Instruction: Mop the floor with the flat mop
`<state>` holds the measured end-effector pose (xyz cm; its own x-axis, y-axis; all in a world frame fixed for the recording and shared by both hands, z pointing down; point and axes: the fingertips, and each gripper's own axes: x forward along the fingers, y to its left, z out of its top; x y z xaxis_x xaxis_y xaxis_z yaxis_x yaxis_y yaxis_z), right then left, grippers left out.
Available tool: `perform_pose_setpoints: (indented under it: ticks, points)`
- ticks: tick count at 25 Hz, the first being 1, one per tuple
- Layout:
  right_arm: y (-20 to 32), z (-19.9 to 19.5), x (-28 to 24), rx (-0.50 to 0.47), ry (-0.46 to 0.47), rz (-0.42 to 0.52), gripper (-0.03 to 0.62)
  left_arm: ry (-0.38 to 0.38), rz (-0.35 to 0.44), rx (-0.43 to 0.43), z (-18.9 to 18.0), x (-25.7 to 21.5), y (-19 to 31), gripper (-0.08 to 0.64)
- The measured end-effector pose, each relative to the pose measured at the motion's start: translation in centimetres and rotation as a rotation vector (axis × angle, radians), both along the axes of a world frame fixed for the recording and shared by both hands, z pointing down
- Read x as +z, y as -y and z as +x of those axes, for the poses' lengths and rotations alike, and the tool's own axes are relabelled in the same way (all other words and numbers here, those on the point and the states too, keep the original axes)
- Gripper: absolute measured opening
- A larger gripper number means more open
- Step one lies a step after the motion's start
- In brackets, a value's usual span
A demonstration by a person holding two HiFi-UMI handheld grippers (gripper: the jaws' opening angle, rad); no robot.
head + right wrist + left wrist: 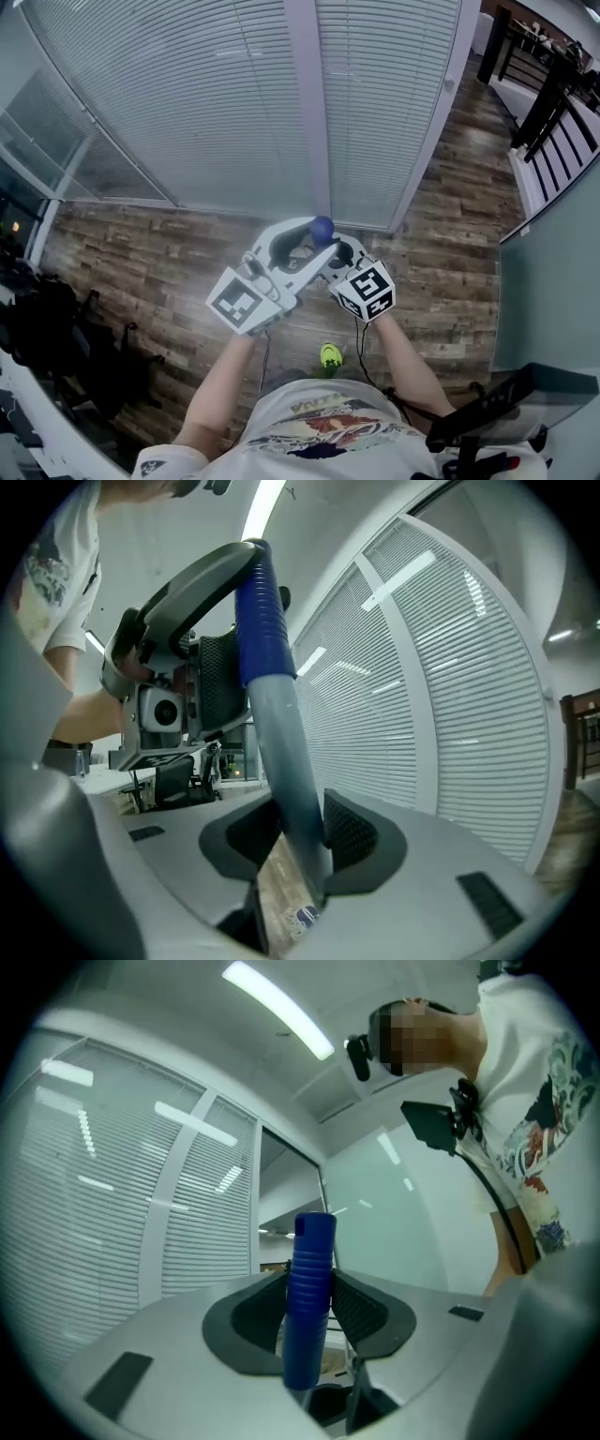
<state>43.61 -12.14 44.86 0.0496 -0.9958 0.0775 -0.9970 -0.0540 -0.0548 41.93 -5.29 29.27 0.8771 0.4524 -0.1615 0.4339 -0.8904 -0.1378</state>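
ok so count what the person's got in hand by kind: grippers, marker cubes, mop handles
grippers: 2 (left gripper, right gripper)
marker cubes: 2 (left cube, right cube)
mop handle: 1, clamped in both grippers
total: 5

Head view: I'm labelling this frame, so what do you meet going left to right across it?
Dark gear on the floor → left gripper → mop handle → right gripper → black railing.

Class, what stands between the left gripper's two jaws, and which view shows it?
The flat mop's ribbed blue handle grip, clamped in the jaws of the left gripper; the left gripper view shows it.
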Motion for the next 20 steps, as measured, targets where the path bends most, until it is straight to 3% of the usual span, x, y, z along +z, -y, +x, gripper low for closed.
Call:
perform_pose_setpoints:
  ticks: [2, 7, 12, 17, 20]
  points:
    - [-1.1, -1.6, 0.5, -0.001, 0.003, -0.007, 0.135, 0.011, -0.046, 0.028, -1.8, 0.7, -1.1, 0.149]
    - [-3.5, -7.9, 2.1, -0.031, -0.004, -0.055, 0.135, 0.025, -0.019, 0.002, -8.7, 2.6, -3.8, 0.149]
    - [-7.4, -16.7, 5.5, -0.033, 0.129, -0.052, 0.169, 0.069, -0.081, -0.018, -18.7, 6.3, -8.0, 0.152]
    - [-12.1, -24.2, 9.0, 0.012, 0.049, -0.119, 0.167, 0.082, -0.005, 0.015, -27.2, 9.8, -13.6, 0.155]
    - [-15.1, -27.9, 10.4, 0.009, 0.040, -0.144, 0.167, 0.111, -0.007, 0.028, -31.1, 11.8, -17.1, 0.160]
